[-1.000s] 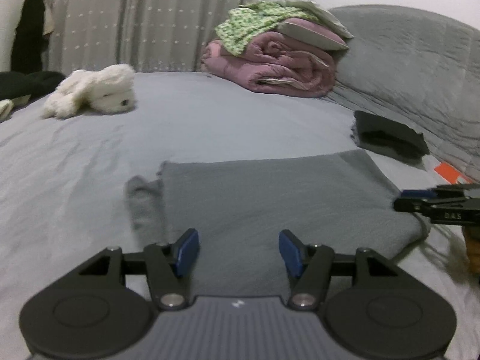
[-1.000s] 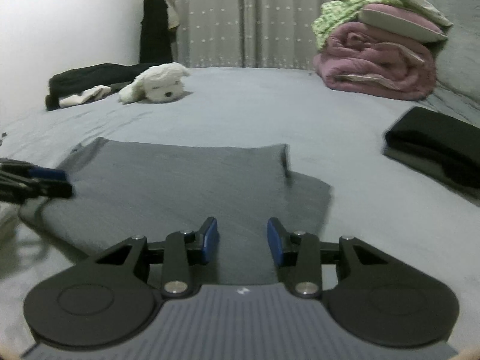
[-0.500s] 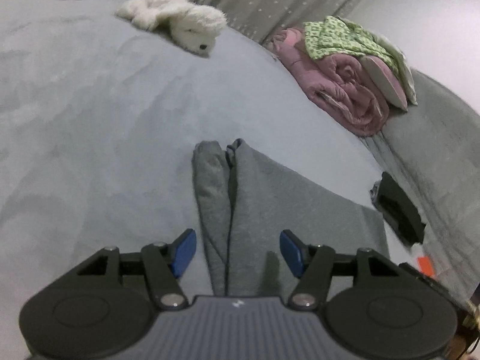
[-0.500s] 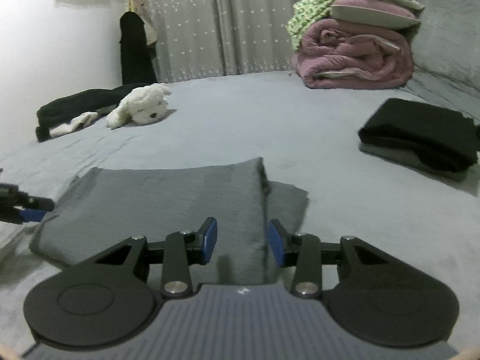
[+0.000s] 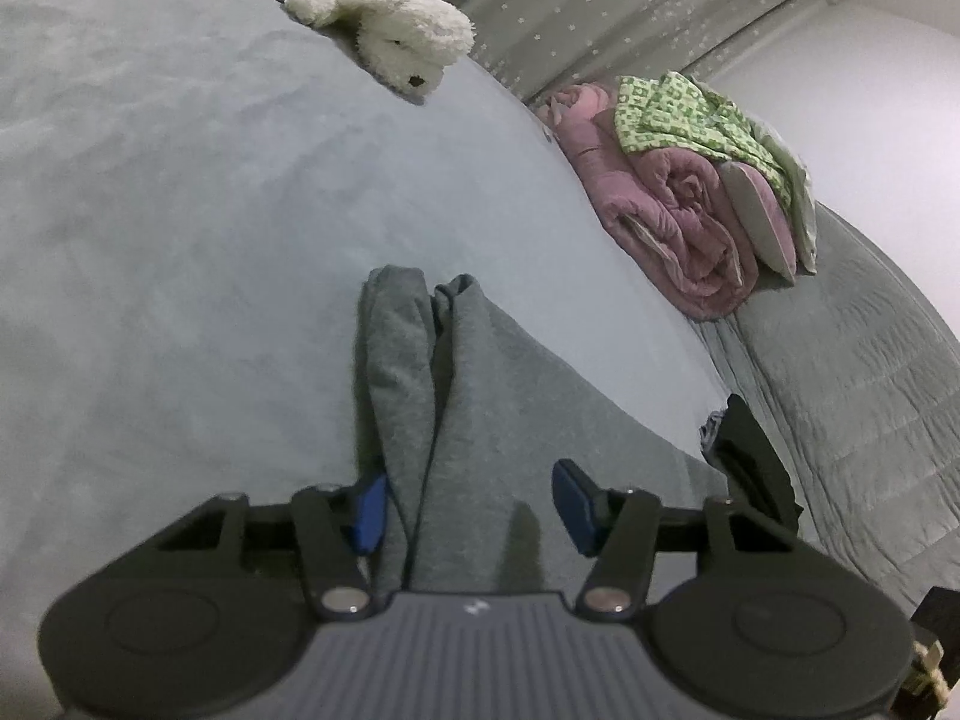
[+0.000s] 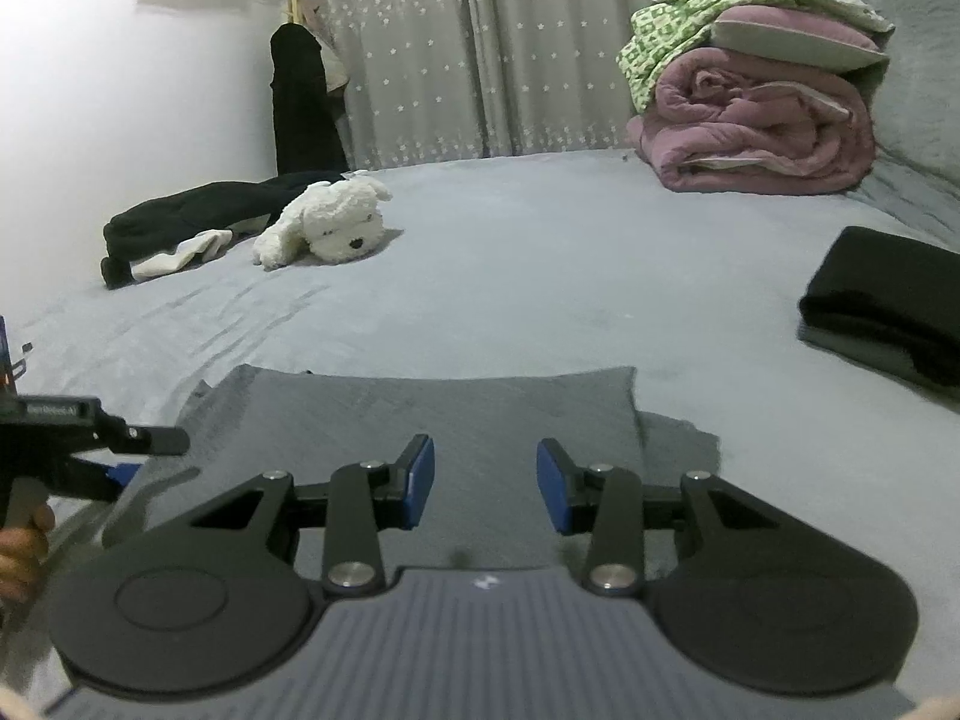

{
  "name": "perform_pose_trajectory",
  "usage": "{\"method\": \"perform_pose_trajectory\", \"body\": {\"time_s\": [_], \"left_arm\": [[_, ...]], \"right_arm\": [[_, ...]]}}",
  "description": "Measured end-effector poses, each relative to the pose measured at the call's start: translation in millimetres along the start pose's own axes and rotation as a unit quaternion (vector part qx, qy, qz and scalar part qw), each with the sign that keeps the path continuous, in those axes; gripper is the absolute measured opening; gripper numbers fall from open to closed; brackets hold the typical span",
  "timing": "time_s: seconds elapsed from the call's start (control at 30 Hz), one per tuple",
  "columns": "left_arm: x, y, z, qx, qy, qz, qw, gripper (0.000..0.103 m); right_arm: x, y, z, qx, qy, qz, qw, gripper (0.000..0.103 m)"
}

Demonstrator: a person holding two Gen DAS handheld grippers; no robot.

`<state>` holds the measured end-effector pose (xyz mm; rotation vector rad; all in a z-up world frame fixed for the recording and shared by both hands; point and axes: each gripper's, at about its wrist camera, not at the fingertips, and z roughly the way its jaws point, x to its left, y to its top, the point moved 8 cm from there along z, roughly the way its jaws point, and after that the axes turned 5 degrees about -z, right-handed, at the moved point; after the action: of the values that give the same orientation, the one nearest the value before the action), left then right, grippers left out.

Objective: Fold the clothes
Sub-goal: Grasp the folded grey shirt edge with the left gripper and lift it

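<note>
Two grippers over the grey garment [image 6: 456, 420] lying folded flat on the bed [image 6: 540, 276]: your left gripper [image 5: 468, 507] has rolled since a second ago, its jaws just closing in around the soft fleecy edge layers but not yet clamped. Your right gripper [image 6: 485, 483] has lifted, parted, grasping nothing, so next fold starts from the left edge.

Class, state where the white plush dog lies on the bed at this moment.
In the right wrist view the white plush dog lies on the grey bed, far left, beside the dark clothes and beyond the grey garment.
</note>
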<state>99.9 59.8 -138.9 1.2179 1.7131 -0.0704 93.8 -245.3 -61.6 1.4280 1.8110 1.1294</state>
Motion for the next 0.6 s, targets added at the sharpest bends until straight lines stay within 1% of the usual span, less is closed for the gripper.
{"method": "perform_pose_trajectory", "body": {"time_s": [0.17, 0.33, 0.43, 0.5, 0.53, 0.6], "left_arm": [[4.6, 0.0, -0.6, -0.007, 0.002, -0.009, 0.9999, 0.045], [6.1, 0.4, -1.3, -0.015, 0.002, -0.021, 0.9997, 0.044], [7.9, 1.5, -1.0, -0.017, 0.004, -0.028, 0.9995, 0.038], [9.5, 1.8, -0.7, -0.017, 0.006, -0.032, 0.9993, 0.031], [10.4, 1.7, -0.6, -0.017, 0.008, -0.034, 0.9992, 0.031], [11.9, 1.8, -0.6, -0.017, 0.010, -0.039, 0.9991, 0.024]], "right_arm": [[11.8, 8.6, 10.4, 0.003, 0.004, 0.008, 1.000, 0.042], [21.8, 9.0, 21.4, 0.015, 0.005, 0.008, 1.000, 0.042], [24.6, 6.8, 27.5, 0.025, 0.001, 0.008, 1.000, 0.042], [25.5, 6.3, 31.3, 0.029, -0.003, 0.008, 1.000, 0.042], [26.2, 6.2, 32.9, 0.031, -0.004, 0.007, 0.999, 0.042], [27.8, 6.5, 35.7, 0.035, -0.008, 0.006, 0.999, 0.042]]}}
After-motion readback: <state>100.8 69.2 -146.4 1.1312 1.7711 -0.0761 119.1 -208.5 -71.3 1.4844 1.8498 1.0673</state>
